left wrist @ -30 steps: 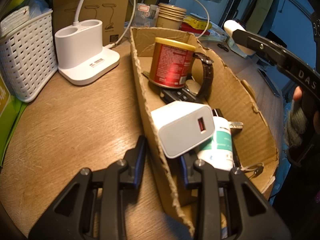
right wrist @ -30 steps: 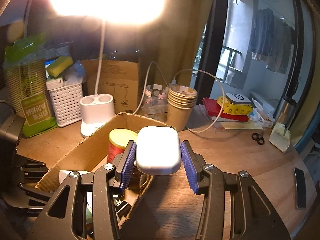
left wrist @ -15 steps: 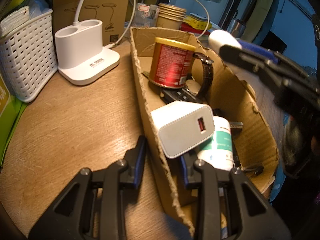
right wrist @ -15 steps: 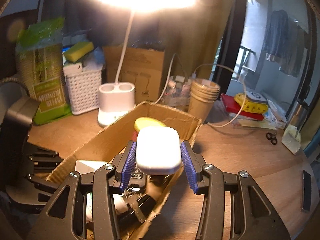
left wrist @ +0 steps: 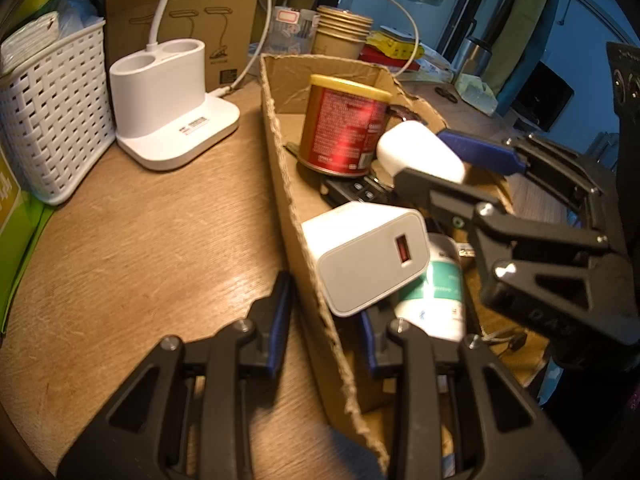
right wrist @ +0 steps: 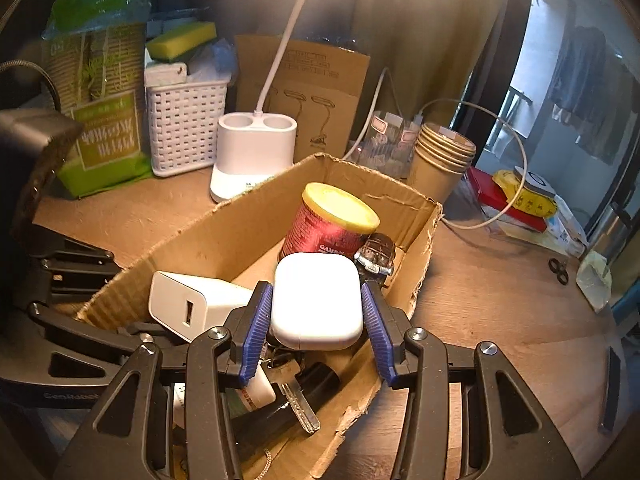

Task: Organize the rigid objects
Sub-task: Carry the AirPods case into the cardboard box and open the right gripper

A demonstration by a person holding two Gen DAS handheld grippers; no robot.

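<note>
A torn cardboard box [left wrist: 280, 168] [right wrist: 224, 236] on the wooden table holds a red can [left wrist: 344, 120] [right wrist: 328, 224], a white USB charger [left wrist: 368, 256] [right wrist: 192, 304], a white-green bottle [left wrist: 440, 296], a remote, a watch [right wrist: 376, 256] and keys [right wrist: 300, 404]. My right gripper [right wrist: 316, 320] is shut on a white earbuds case [right wrist: 316, 300] [left wrist: 420, 152] and holds it over the box's middle. My left gripper [left wrist: 324, 320] straddles the box's near wall, one finger outside, one inside, pinching it.
A white lamp base [left wrist: 172, 108] [right wrist: 252, 152] and white basket [left wrist: 48, 120] [right wrist: 180, 120] stand left of the box. Stacked paper cups [left wrist: 340, 36] [right wrist: 440, 160], a cable, a red book and scissors [right wrist: 558, 270] lie behind and right. A green package [right wrist: 100, 120] stands far left.
My right gripper has moved the earbuds case forward and down, from beside the box to over its inside. The left gripper and box have stayed still.
</note>
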